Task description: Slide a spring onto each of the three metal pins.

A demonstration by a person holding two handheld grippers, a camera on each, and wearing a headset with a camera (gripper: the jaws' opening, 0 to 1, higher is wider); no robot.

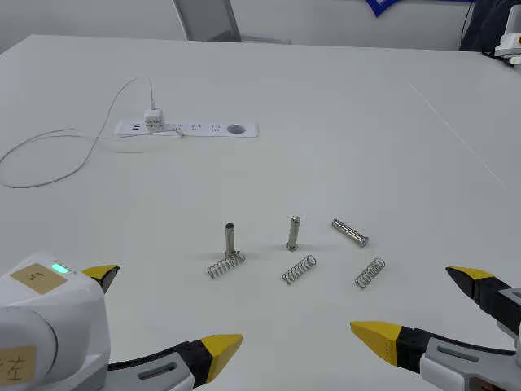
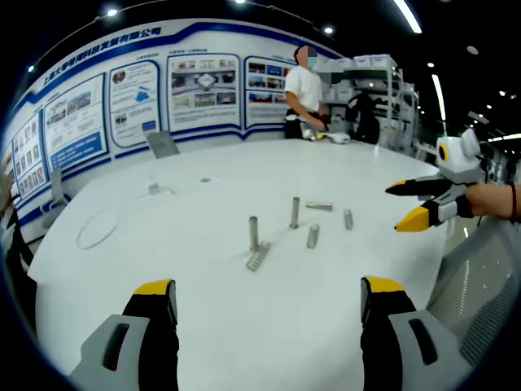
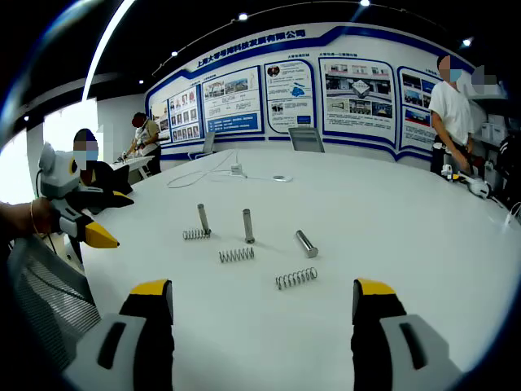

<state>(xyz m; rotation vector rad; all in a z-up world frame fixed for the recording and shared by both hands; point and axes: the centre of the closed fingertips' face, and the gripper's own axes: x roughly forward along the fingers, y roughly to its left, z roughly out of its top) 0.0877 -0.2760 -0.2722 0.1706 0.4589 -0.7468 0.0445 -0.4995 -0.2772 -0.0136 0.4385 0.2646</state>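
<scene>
Springs: three silvery coils, apparently loose; pins: two upright; left tool, right tool agape

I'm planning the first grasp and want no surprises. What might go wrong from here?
The left spring lies at the base of the left pin, so grabbing it may topple that upright pin. The middle pin also stands unsupported, and a nudge could tip it. The right pin lies flat and may roll when touched.
</scene>
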